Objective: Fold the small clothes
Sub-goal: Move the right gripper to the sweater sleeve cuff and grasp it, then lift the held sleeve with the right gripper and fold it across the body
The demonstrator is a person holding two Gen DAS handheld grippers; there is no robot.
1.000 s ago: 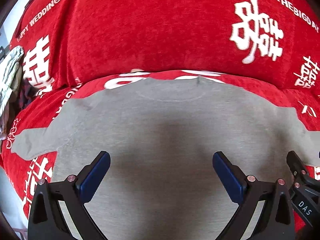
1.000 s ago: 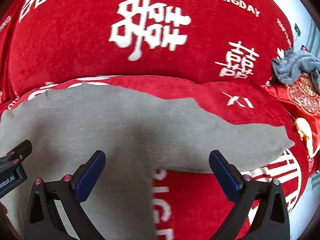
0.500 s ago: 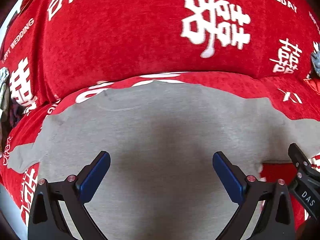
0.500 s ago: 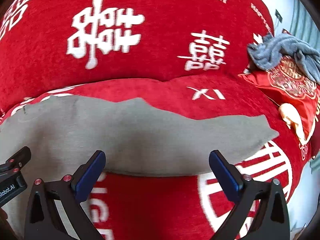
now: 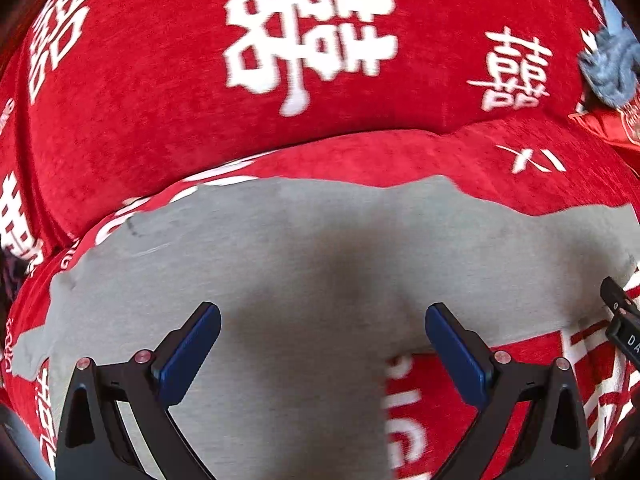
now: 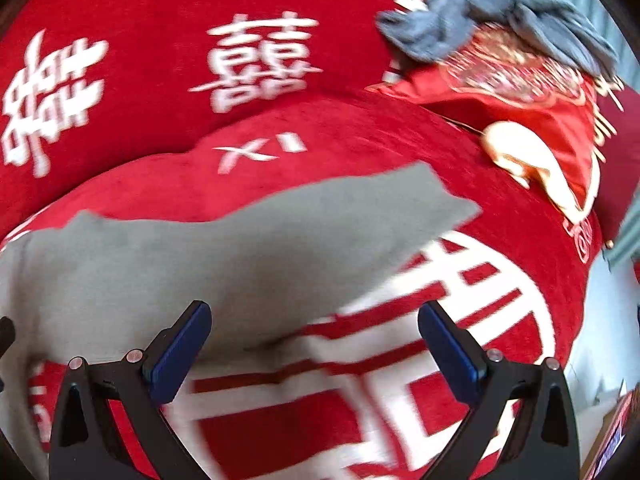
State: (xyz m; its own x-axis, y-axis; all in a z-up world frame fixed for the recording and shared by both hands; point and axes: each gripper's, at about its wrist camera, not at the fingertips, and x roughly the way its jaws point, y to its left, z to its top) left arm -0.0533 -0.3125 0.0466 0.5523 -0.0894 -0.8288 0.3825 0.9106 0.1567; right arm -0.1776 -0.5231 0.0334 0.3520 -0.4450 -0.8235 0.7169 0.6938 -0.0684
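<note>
A small grey long-sleeved top (image 5: 304, 280) lies spread flat on a red sofa seat with white lettering. My left gripper (image 5: 322, 344) is open and empty, hovering above the top's body near its right armpit. My right gripper (image 6: 314, 344) is open and empty above the lower edge of the top's right sleeve (image 6: 280, 240), whose cuff end points right. The right gripper's edge shows at the far right of the left wrist view (image 5: 622, 320).
The red sofa backrest (image 5: 200, 128) rises behind the top. A crumpled blue-grey garment (image 6: 500, 20) lies on a red embroidered cushion (image 6: 540, 120) at the right. The sofa's right edge and pale floor (image 6: 600, 340) show beyond.
Both grippers have swung to the right along the top. The left went from the body's middle toward the right armpit, the right from the armpit out along the sleeve. Both stayed open.
</note>
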